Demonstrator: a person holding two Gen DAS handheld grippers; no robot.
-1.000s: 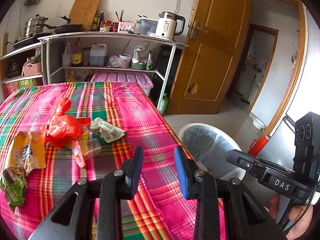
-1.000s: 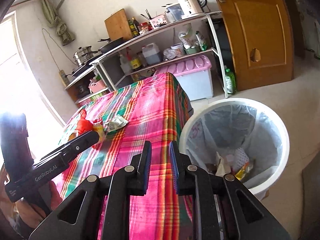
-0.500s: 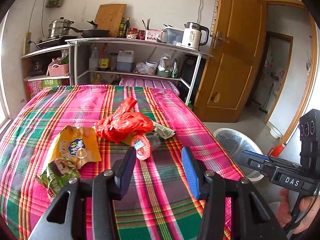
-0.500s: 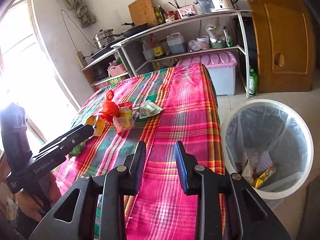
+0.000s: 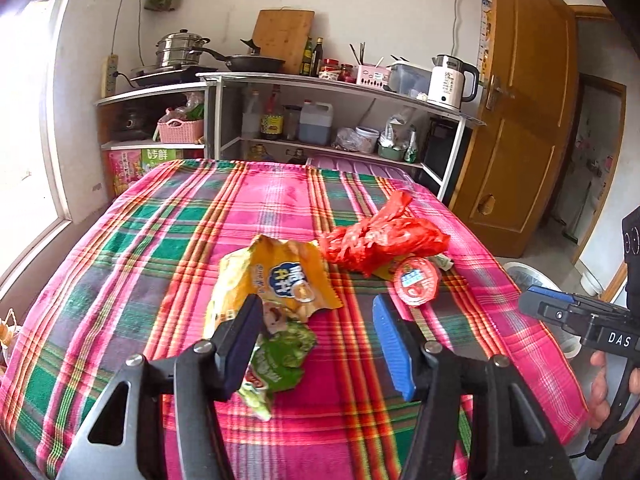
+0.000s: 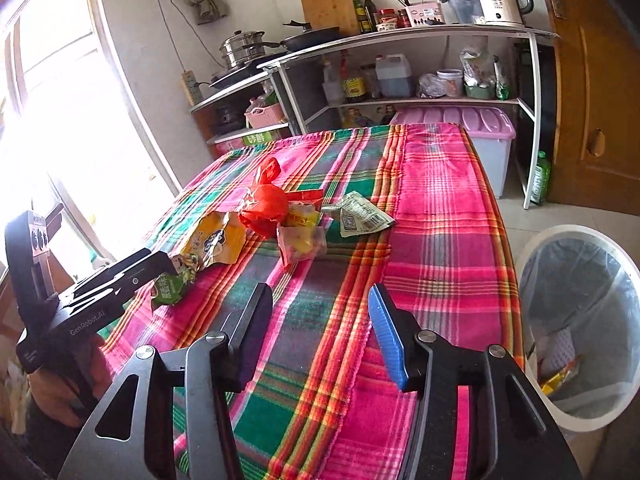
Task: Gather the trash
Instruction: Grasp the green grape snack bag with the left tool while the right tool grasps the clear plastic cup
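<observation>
Left wrist view: left claw [image 5: 316, 340] opening, empty, above green wrapper [image 5: 280, 364]; right claw [image 6: 316, 332] opening, empty. Risk: thin wrapper slipping, cloth [image 5: 160, 248] pinched instead.

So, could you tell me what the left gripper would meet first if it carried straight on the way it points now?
Probably the green snack wrapper, with the yellow snack bag just beyond; the left gripper has empty, opening jaws, and depth is uncertain.

On the table [image 6: 440, 208], wrappers [image 6: 212, 244] left of a bag [image 6: 266, 204], cup [image 6: 302, 242] before it, packet [image 6: 360, 216] right; bin [image 6: 580, 320] beside the table, shelves [image 6: 400, 40] behind.
</observation>
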